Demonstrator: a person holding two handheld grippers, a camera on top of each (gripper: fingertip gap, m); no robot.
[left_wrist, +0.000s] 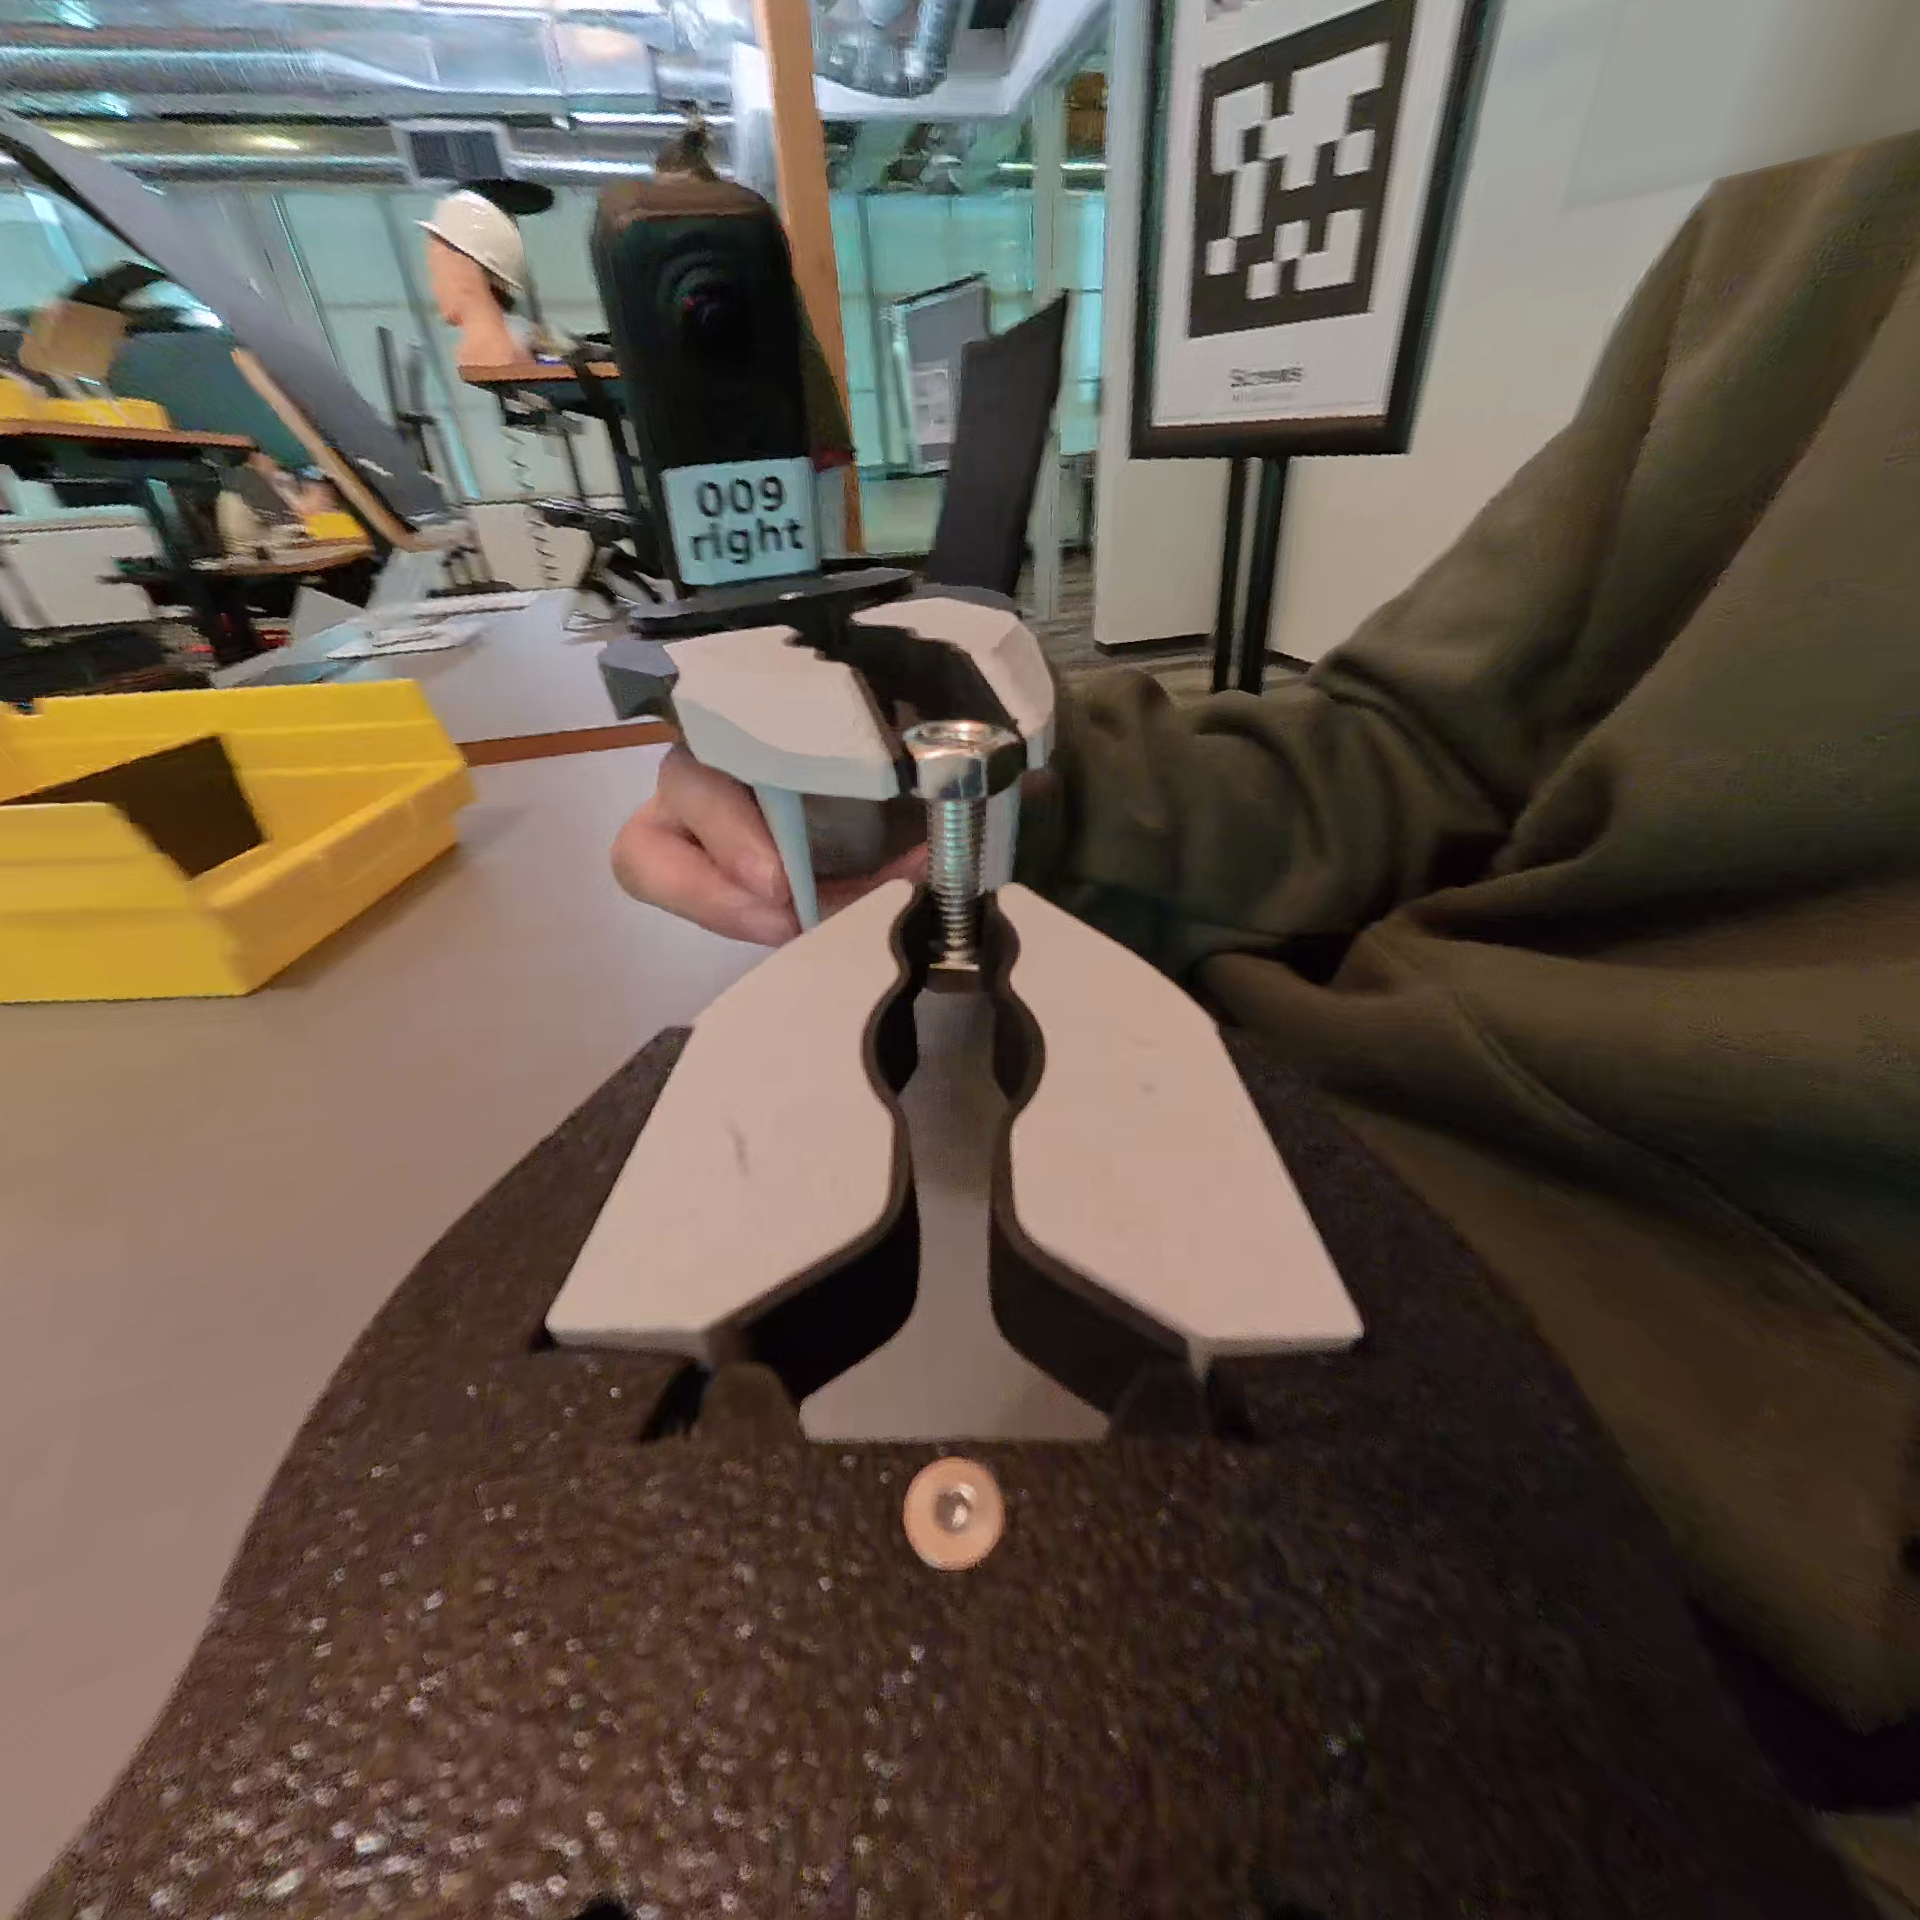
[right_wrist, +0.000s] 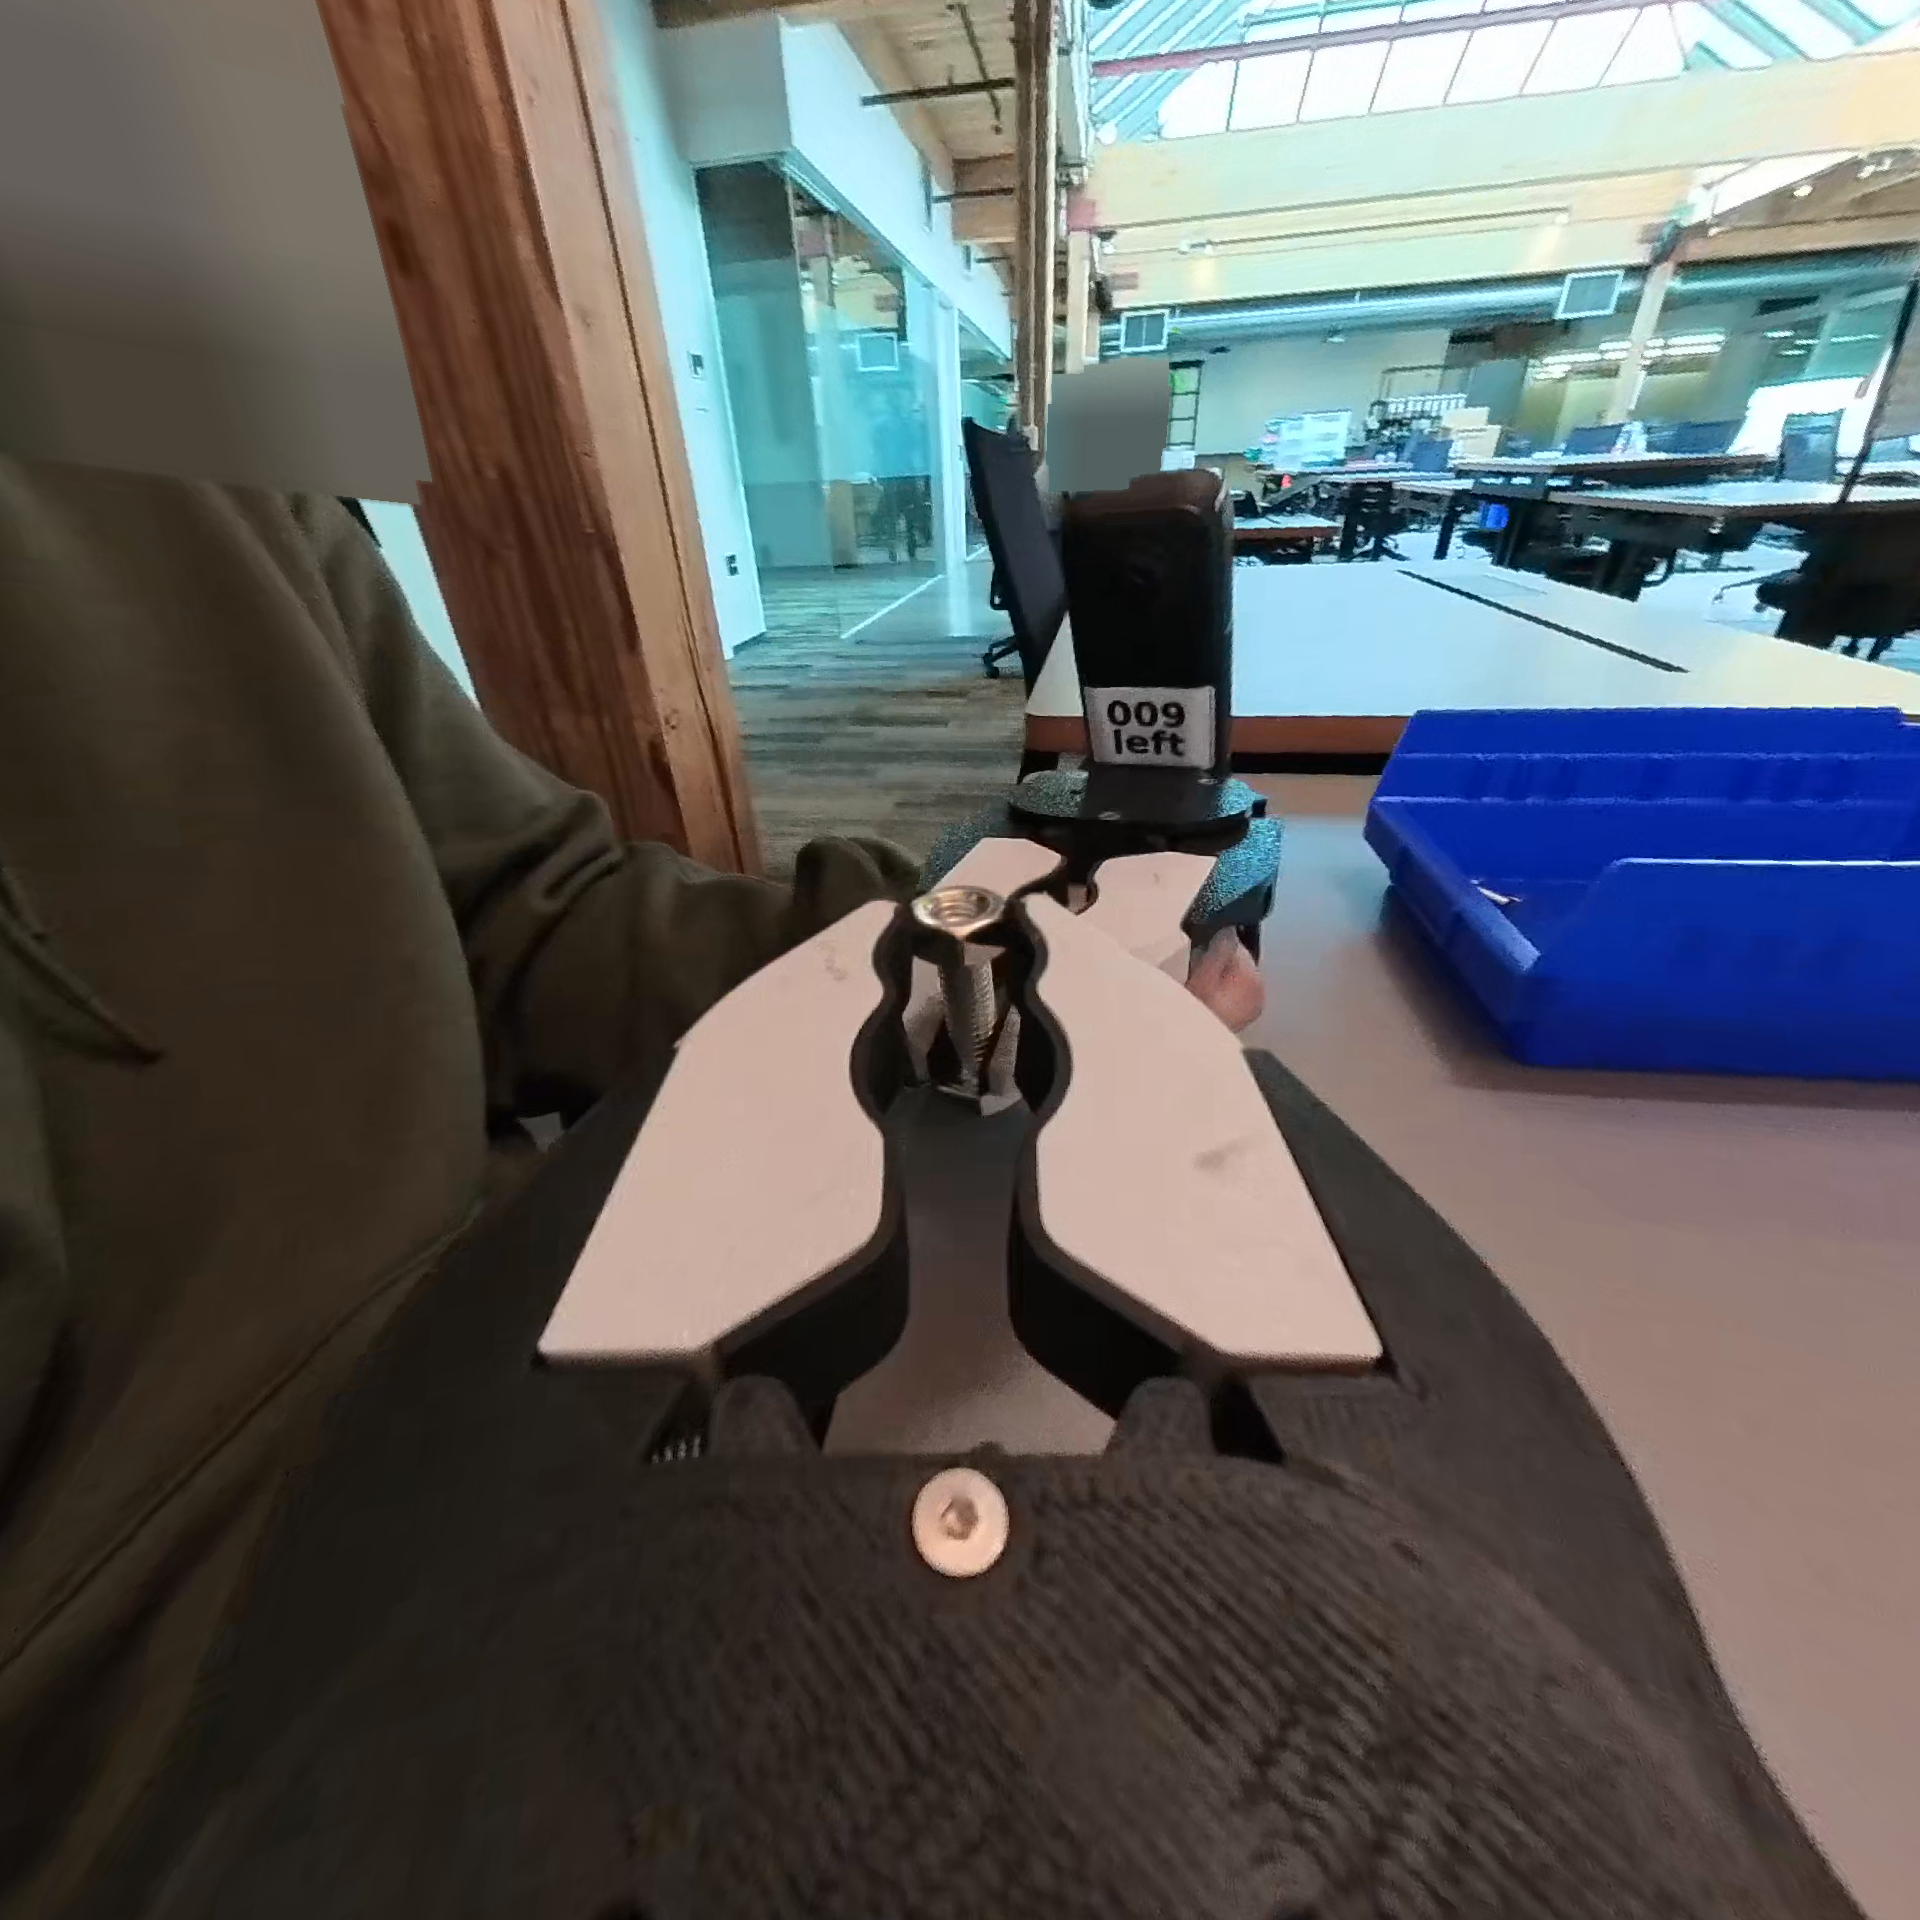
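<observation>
Left gripper (left_wrist: 954, 951) clamped on nut (left_wrist: 953, 961), right gripper (right_wrist: 961, 925) clamped on bolt (right_wrist: 958, 914) head. Held upright between both, above table (left_wrist: 312, 1143), likely for threading together.

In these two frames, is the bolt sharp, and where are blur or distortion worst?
Left wrist view: bolt fairly sharp with glare on its head, background smeared, yellow bin soft. Right wrist view: bolt slightly soft, blue bin clear, edges bowed by the wide lens; blurred patches at upper left.
</observation>
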